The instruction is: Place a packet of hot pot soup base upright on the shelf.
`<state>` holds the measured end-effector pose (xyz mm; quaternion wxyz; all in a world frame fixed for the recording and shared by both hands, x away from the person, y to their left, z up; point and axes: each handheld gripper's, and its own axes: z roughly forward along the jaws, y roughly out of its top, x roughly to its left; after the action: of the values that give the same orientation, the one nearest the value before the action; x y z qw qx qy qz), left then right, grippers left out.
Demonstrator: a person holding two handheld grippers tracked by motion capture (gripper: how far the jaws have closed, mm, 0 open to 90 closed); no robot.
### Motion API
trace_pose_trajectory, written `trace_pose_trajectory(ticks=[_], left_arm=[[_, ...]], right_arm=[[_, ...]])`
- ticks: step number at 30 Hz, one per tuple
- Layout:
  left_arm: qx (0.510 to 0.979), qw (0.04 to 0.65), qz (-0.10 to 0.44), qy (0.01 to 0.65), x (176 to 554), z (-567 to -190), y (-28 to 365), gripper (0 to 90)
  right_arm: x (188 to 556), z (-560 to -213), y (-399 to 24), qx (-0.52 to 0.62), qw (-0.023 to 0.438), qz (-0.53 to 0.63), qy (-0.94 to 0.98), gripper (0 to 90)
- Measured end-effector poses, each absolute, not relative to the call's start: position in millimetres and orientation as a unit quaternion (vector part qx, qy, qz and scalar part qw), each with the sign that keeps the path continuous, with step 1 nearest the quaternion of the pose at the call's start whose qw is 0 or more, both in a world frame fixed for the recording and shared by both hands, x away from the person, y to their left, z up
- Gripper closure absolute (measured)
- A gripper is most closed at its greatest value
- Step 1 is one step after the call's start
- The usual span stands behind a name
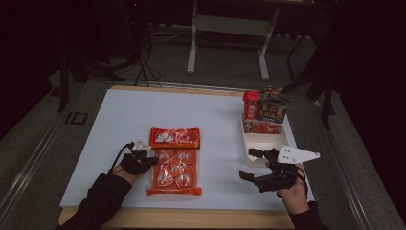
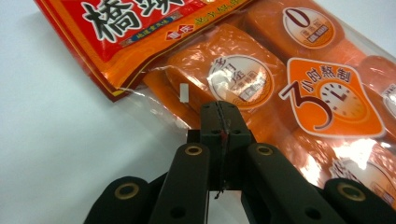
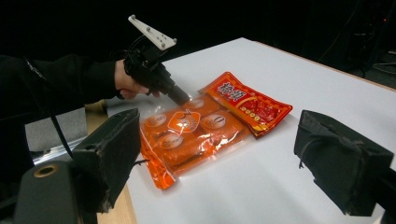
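White tray (image 1: pixel 265 143) holds perhaps two snack packets (image 1: pixel 272 111).

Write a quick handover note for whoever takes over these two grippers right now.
Left gripper: jaws shut on the clear edge of the orange snack pack.
Right gripper: open, holding nothing, beside the white tray.
The pack lies flat on the white table. The tray's far end holds a red packet and a dark packet; its near end is bare.
Done: pack gripped. Left: probably moving it to the tray.

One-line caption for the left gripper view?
Shut left tongs pinch the clear edge of the orange-red food packet lying on the white table.
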<state>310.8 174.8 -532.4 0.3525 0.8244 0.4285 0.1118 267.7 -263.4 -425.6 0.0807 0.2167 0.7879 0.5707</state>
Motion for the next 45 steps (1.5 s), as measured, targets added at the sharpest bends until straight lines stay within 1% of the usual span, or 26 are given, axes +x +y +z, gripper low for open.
trace_pose_trajectory(ticks=[6, 11, 21, 23, 24, 26, 28, 29, 31, 36, 41, 45], left_arm=[[0.83, 0.349, 0.114, 0.421, 311, -531, 167, 90.0], [0.839, 0.35, 0.11, 0.401, 312, -530, 152, 90.0], [0.848, 0.356, 0.095, 0.381, 314, -528, 125, 90.0], [0.85, 0.366, 0.075, 0.37, 313, -528, 118, 90.0], [0.853, 0.368, 0.077, 0.362, 312, -526, 114, 90.0], [0.856, 0.379, 0.054, 0.349, 310, -525, 103, 90.0], [0.862, 0.371, 0.074, 0.337, 309, -523, 92, 90.0], [0.863, 0.371, 0.076, 0.334, 310, -522, 90, 90.0], [0.86, 0.375, 0.074, 0.339, 313, -521, 91, 90.0], [0.852, 0.375, 0.092, 0.355, 314, -516, 108, 90.0], [0.85, 0.366, 0.086, 0.369, 311, -519, 126, 90.0], [0.859, 0.352, 0.076, 0.363, 302, -526, 132, 90.0]], right_arm=[[267, -429, -265, 0.218, 0.079, 0.571, 0.788, 14.7], [266, -428, -265, 0.217, 0.079, 0.57, 0.788, 14.6], [265, -430, -268, 0.221, 0.079, 0.571, 0.787, 14.7], [265, -430, -268, 0.22, 0.079, 0.572, 0.786, 14.7], [265, -430, -268, 0.221, 0.079, 0.571, 0.786, 14.7], [265, -430, -268, 0.221, 0.079, 0.572, 0.786, 14.7], [265, -430, -268, 0.221, 0.08, 0.571, 0.787, 14.7], [264, -429, -268, 0.22, 0.081, 0.571, 0.786, 14.7], [264, -429, -269, 0.22, 0.083, 0.572, 0.786, 14.6], [263, -430, -271, 0.219, 0.083, 0.571, 0.787, 14.7], [264, -430, -270, 0.22, 0.083, 0.571, 0.787, 14.7], [263, -430, -269, 0.22, 0.084, 0.569, 0.788, 14.7]])
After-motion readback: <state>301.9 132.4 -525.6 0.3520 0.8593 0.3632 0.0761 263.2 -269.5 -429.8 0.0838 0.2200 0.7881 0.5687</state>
